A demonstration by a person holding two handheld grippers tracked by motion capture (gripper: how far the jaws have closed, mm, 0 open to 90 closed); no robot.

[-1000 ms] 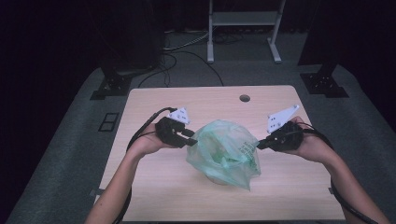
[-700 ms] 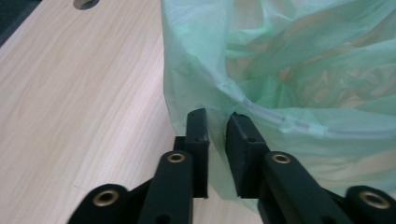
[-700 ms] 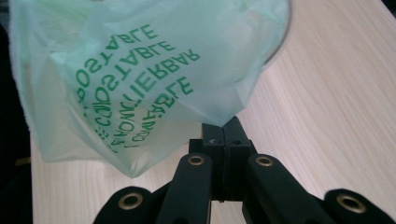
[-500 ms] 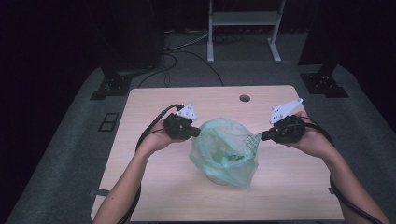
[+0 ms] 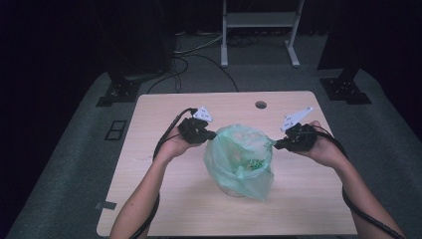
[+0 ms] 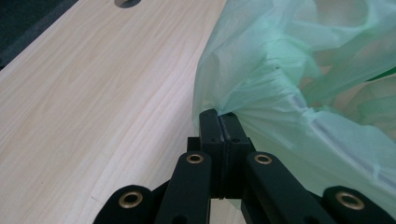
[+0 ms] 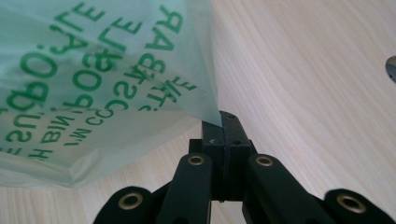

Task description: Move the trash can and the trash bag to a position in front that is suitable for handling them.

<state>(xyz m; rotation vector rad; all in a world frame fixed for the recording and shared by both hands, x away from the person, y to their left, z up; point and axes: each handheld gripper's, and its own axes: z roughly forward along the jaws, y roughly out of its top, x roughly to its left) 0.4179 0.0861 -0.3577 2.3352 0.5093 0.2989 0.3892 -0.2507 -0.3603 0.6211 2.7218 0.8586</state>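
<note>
Wood table (image 5: 164,199), dark room — green bag (image 5: 241,164) centre.
Left gripper (image 5: 213,134), jaws just closing, and right gripper (image 5: 276,145) both pinch its rim — thin, limp, tearable.

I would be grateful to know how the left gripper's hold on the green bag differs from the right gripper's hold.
The left gripper pinches a gathered, crumpled bunch of the green bag; the right gripper pinches a flat, smooth corner of it. Green print shows on the film near the right gripper and none near the left. Both are shut on the bag's rim, at opposite sides, above the table.

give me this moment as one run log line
left hand-held gripper: just closed on green plastic bag edge | right hand-held gripper: shut on opposite edge | bag on table
</note>
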